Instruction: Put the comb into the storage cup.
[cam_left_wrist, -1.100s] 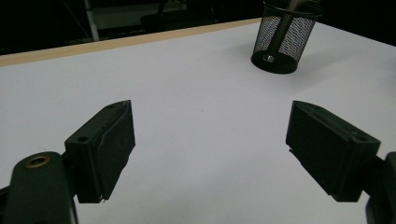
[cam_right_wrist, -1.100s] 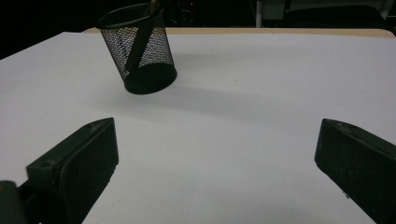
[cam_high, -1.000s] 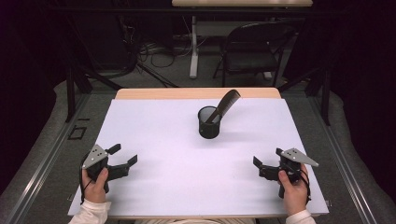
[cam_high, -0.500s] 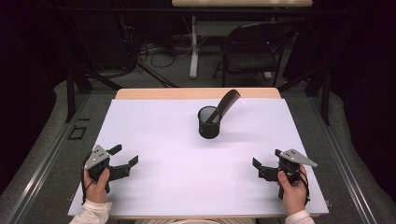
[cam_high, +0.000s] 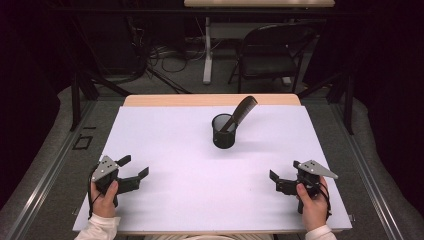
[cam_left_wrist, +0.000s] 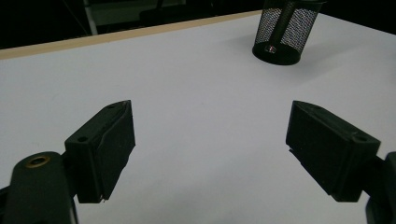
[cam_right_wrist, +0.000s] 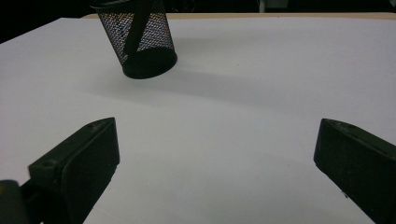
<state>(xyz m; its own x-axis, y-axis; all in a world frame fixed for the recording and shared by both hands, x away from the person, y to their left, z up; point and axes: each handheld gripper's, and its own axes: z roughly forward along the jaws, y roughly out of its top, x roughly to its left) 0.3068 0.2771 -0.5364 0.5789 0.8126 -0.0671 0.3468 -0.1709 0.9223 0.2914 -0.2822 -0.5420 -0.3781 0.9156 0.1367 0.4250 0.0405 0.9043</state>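
A black mesh cup (cam_high: 223, 134) stands upright near the middle of the white table (cam_high: 170, 140). A dark comb (cam_high: 243, 110) leans out of the cup toward the far right. My left gripper (cam_high: 135, 165) rests at the near left, held by a hand, open and empty. My right gripper (cam_high: 284, 170) sits at the near right, also open and empty. In the left gripper view the gripper (cam_left_wrist: 211, 109) faces the cup (cam_left_wrist: 285, 32) at upper right, far off. In the right gripper view the gripper (cam_right_wrist: 218, 126) sees the cup (cam_right_wrist: 140, 42) at upper left, with the comb (cam_right_wrist: 136, 30) showing through the mesh.
The table's wooden far edge (cam_high: 210, 100) lies behind the cup. Beyond it on the floor stand a dark chair (cam_high: 272, 55) and a table leg (cam_high: 207, 50) among cables. Dark metal frame bars (cam_high: 82, 95) flank the table.
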